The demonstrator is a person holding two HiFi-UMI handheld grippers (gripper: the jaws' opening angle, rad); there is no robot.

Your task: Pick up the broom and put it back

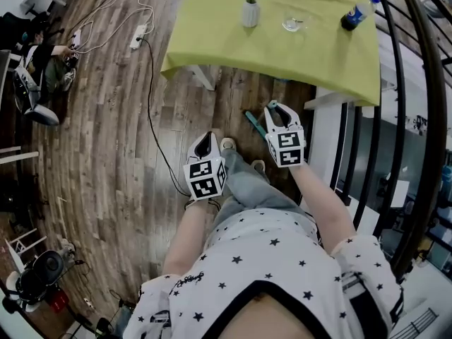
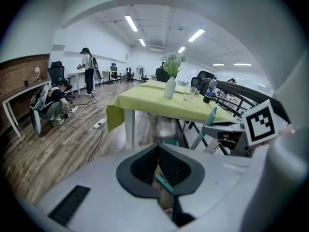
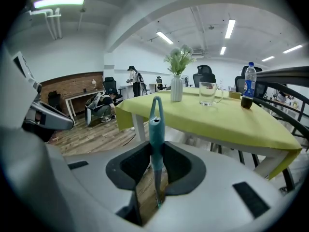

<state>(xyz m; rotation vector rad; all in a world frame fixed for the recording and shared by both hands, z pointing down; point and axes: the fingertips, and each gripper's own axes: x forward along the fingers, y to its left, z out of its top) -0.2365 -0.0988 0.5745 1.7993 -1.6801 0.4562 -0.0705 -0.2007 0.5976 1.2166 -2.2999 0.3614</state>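
The broom's teal handle (image 3: 155,129), with a loop at its top, stands upright between the pads of my right gripper (image 3: 155,153), which is shut on it. From above, that right gripper (image 1: 279,111) hangs over the wood floor just in front of the table, and the teal handle (image 1: 254,124) slants away to its left. My left gripper (image 1: 205,143) is lower and to the left, above a shoe. Its pads meet at the tips, so the left gripper (image 2: 158,151) reads as shut. A thin teal sliver shows in the gap behind them; what it is cannot be told. The broom's head is hidden.
A table with a yellow-green cloth (image 1: 212,41) stands ahead, carrying a white vase (image 1: 250,13), a glass mug (image 1: 293,24) and a bottle (image 1: 357,14). A black railing (image 1: 417,119) runs along the right. Cables and a power strip (image 1: 138,35) lie at left, near a crouching person (image 1: 42,69).
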